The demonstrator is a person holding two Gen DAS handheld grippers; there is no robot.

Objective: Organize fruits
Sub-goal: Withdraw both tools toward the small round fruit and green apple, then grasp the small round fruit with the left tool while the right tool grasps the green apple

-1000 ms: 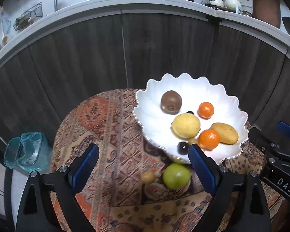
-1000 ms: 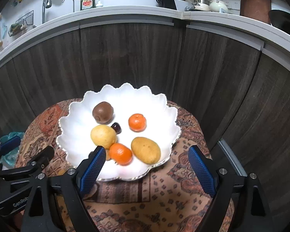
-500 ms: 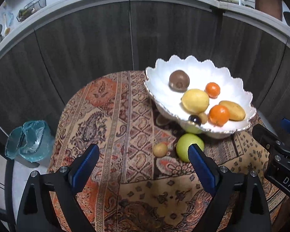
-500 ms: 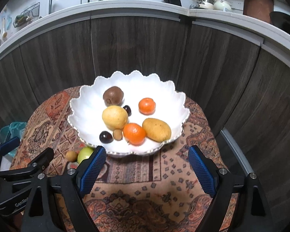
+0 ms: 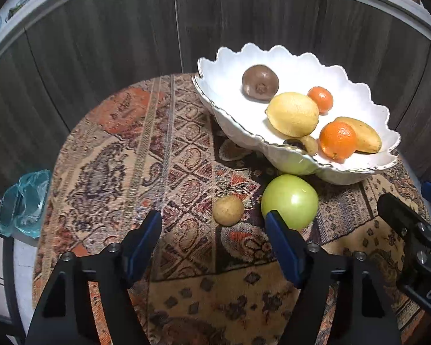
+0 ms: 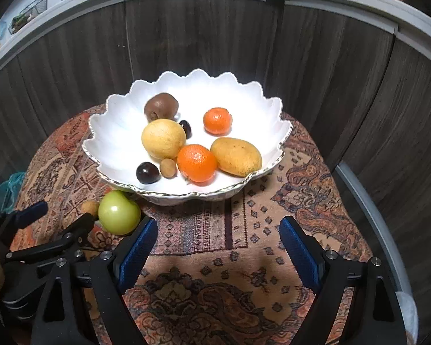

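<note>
**A:** Looking at the left wrist view, the left gripper (image 5: 212,230) has dropped lower and closer over the last second. The small tan fruit (image 5: 228,210) now sits right between its spread fingers, and the green apple (image 5: 290,201) is just beside the right fingertip.

**B:** Yep, both are on the patterned cloth (image 5: 123,149), next to the white bowl (image 6: 123,120). The right gripper (image 6: 218,235) hangs wide open too, holding nothing. I'd guess a grab on the loose fruit comes next, then it goes into the bowl.

White scalloped bowl (image 6: 123,120), green apple (image 5: 290,201), 2 oranges (image 6: 196,162), orange-brown patterned cloth (image 5: 115,149), blue gripper pads (image 6: 138,250)
</note>
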